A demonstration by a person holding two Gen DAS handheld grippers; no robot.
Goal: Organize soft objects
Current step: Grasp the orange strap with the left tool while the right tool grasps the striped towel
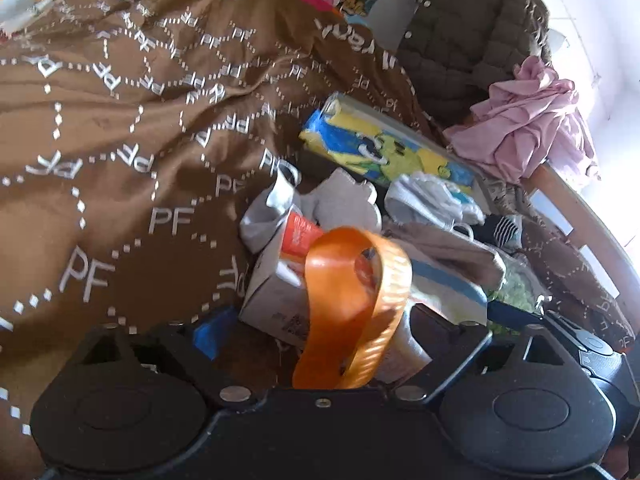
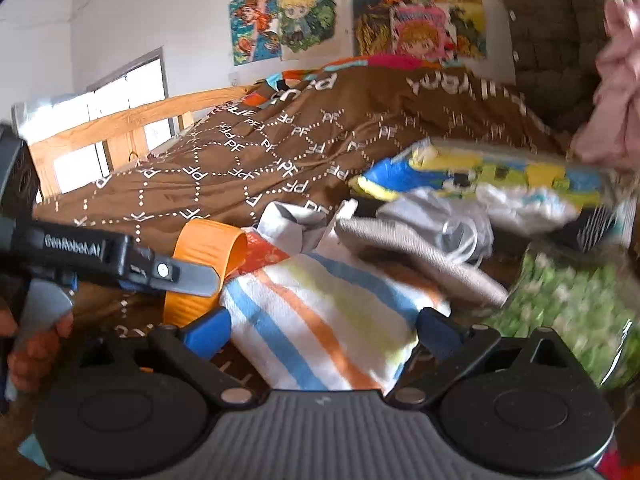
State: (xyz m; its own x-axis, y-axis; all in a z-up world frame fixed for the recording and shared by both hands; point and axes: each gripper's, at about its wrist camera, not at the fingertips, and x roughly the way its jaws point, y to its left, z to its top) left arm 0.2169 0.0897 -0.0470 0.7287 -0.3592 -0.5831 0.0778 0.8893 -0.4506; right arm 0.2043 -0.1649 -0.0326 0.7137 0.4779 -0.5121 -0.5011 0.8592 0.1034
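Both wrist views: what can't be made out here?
Left wrist view: the orange band covers most of the grey box, so its print is unreadable.
Right wrist view: the green patterned item is motion-blurred and cut off by the right edge, so it cannot be identified.
Right wrist view: the pink cloth runs off the right edge, so its shape is unknown.
Right wrist view: the hand is cropped at the left edge.

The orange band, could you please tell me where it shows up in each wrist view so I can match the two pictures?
Left wrist view: the orange band loops up at lower centre, just ahead of the left gripper, over the grey cloth pile.
Right wrist view: the orange band sits at centre left, behind the other gripper's dark finger and left of the striped towel.
Shared landmark: the yellow and blue cartoon pack on the brown blanket.
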